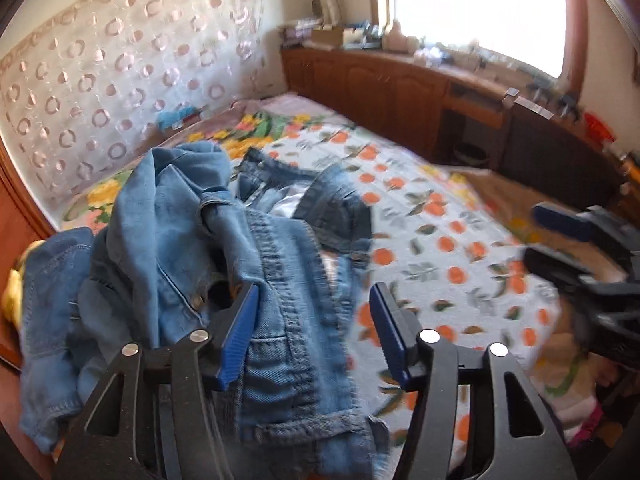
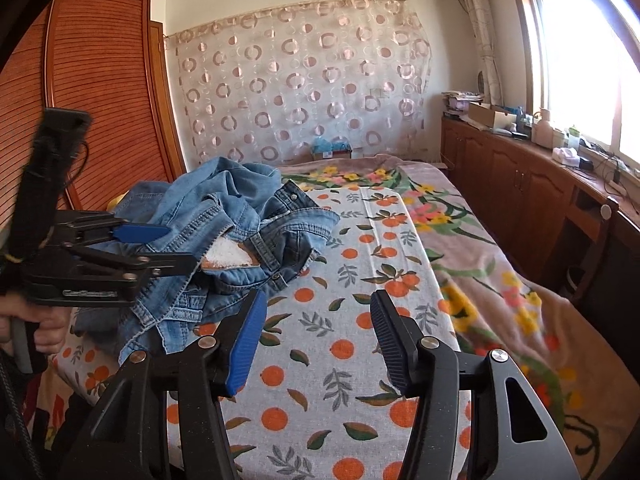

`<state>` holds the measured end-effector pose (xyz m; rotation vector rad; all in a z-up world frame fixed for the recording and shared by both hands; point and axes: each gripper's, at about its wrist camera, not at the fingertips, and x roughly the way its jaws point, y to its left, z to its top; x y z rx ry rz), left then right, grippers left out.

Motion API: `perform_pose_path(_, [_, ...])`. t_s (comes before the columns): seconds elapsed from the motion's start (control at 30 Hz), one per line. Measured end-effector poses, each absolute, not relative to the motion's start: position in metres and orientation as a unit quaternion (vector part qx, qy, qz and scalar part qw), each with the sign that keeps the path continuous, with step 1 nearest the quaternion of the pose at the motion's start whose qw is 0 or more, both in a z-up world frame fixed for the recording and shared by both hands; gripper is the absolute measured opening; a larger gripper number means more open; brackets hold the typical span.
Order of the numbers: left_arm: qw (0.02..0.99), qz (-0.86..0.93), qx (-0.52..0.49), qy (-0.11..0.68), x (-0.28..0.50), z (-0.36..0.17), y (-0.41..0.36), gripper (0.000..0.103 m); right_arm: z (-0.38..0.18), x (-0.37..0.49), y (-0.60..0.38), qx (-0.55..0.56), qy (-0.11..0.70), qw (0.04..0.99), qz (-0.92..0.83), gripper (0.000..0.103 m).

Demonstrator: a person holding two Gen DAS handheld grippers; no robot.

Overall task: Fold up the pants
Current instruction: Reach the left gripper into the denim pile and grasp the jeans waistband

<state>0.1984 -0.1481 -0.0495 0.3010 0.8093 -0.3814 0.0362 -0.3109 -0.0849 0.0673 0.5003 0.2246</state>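
A crumpled heap of blue denim pants (image 1: 224, 256) lies on the orange-print sheet (image 1: 440, 248) of the bed. My left gripper (image 1: 314, 300) is open, hovering right over the near part of the heap, its jaws wide apart with denim below and between them. In the right wrist view the same heap (image 2: 224, 240) sits at the left of the sheet (image 2: 360, 300), with a white inner pocket showing. My right gripper (image 2: 318, 304) is open and empty above the bare sheet, to the right of the heap. The left gripper (image 2: 160, 248) shows there at the left, over the denim.
A floral blanket (image 2: 500, 280) covers the bed's right side. A wooden cabinet (image 2: 520, 184) with clutter runs under the window. A wooden wardrobe (image 2: 100, 120) stands left of the bed, a patterned curtain (image 2: 300, 80) behind it. The right gripper (image 1: 580, 248) shows in the left wrist view.
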Motion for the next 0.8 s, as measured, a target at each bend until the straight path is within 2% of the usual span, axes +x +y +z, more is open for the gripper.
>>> perform_pose_path(0.03, [0.889,-0.172,0.158,0.393,0.201,-0.052,-0.150,0.055,-0.084,0.034,-0.311,0.035,0.245,0.962,0.111,0.056])
perform_pose_path(0.13, [0.888,-0.148,0.182,0.396,0.205,-0.055,-0.147,0.040,-0.084,0.036,-0.312,0.038,0.240,0.963,0.114,0.056])
perform_pose_path(0.2, [0.889,-0.142,0.186,0.393,0.202,-0.053,-0.139,0.022,-0.084,0.037,-0.312,0.039,0.239,0.963,0.117,0.056])
perform_pose_path(0.3, [0.895,-0.143,0.171,0.386,0.201,-0.045,-0.120,0.006,-0.085,0.048,-0.311,0.040,0.239,0.963,0.120,0.056])
perform_pose_path(0.53, [0.912,-0.140,0.120,0.366,0.196,-0.021,-0.079,0.005,-0.088,0.055,-0.307,0.037,0.249,0.960,0.125,0.056])
perform_pose_path(0.6, [0.918,-0.133,0.130,0.351,0.191,-0.015,-0.078,0.001,-0.087,0.057,-0.306,0.038,0.249,0.959,0.126,0.056])
perform_pose_path(0.8, [0.924,-0.131,0.115,0.339,0.184,0.000,-0.063,0.001,-0.085,0.063,-0.303,0.034,0.250,0.959,0.129,0.056])
